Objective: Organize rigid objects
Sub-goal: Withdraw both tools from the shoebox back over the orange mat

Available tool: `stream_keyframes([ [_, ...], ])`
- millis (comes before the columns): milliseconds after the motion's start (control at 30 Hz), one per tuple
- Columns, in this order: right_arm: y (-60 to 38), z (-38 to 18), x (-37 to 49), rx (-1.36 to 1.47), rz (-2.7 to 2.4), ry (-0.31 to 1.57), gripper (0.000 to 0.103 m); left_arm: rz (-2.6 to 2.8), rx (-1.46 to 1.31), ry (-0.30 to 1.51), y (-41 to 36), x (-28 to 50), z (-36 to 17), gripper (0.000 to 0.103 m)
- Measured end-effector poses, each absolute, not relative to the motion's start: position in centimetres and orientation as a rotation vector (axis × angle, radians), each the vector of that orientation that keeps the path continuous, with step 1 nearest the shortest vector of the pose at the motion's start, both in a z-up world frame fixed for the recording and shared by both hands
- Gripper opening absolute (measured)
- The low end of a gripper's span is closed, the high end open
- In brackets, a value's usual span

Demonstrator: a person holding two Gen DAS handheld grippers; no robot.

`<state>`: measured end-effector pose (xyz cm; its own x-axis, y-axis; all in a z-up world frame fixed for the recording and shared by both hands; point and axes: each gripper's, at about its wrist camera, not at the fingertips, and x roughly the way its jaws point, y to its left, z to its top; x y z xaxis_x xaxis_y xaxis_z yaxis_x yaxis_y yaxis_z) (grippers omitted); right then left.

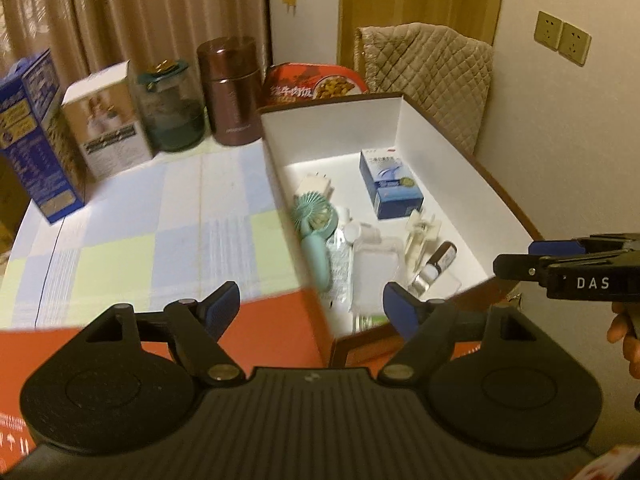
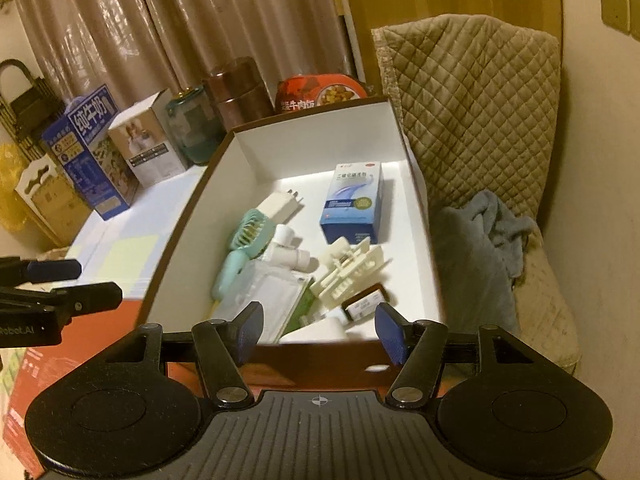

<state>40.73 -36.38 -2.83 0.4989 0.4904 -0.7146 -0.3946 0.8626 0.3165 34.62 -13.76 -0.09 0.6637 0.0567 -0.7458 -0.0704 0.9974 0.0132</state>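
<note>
A brown box with a white lining (image 1: 400,128) (image 2: 320,144) stands open on the table. Inside lie a blue medicine box (image 1: 390,184) (image 2: 354,204), a teal hand fan (image 1: 314,224) (image 2: 248,236), a white charger plug (image 1: 316,186) (image 2: 280,204), a cream plastic part (image 2: 348,272), a small dark-capped bottle (image 1: 438,260) and a clear flat case (image 1: 376,264). My left gripper (image 1: 312,304) hangs open over the box's near left corner, nothing between its jaws. My right gripper (image 2: 320,322) is open above the near wall, also holding nothing.
Along the table's far edge stand a blue milk carton (image 1: 36,136), a white box (image 1: 106,120), a glass jar (image 1: 172,108), a brown canister (image 1: 232,92) and a red food bowl (image 1: 316,84). A quilted chair (image 2: 472,112) with a grey towel (image 2: 480,240) flanks the box. A red carton (image 1: 260,336) lies below.
</note>
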Motion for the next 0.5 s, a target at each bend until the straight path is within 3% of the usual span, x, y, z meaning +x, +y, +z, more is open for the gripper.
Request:
stream_keyframes([
  [500, -31.0, -2.9, 31.0, 0.104, 0.532, 0.961, 0.059, 0.106, -0.041, 0.889, -8.9, 25.2, -0.6, 0.076],
])
